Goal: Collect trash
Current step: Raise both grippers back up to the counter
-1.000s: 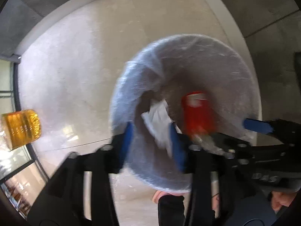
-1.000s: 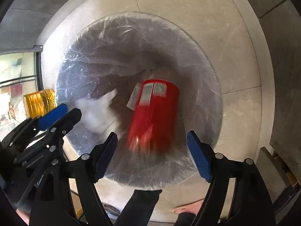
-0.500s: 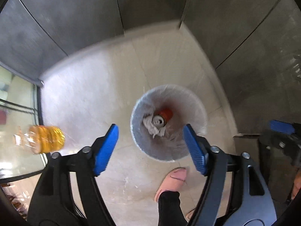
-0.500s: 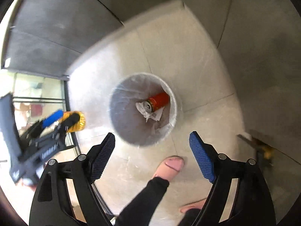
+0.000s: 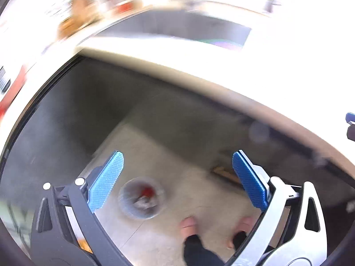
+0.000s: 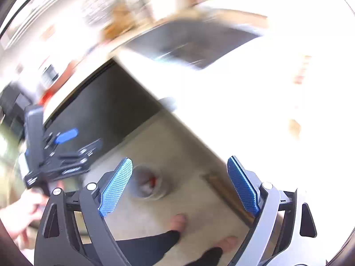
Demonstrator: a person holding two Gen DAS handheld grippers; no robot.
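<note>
While both views look steeply down from well above the pale stone floor [image 5: 155,155], the round bin lined with clear plastic [image 5: 141,197] stands far below, just ahead of the person's two bare feet [image 5: 188,223]. A red can [image 5: 148,191] and some crumpled pale paper lie inside it, though blur hides their detail, so this trash appears already collected. The left gripper [image 5: 177,177] frames the bin between its blue-padded fingers [image 5: 106,181], which are opening wide with nothing between them. The right gripper [image 6: 179,184] is also opening, its blue pads [image 6: 116,188] spread and empty; its view shows the left gripper off to the side with a hand [image 6: 20,210] below it. A white tabletop [image 5: 199,66] curves overhead in both views, overexposed, with blurred clutter beyond. Holding both tools high and empty probably suits looking for more rubbish up on that surface.
</note>
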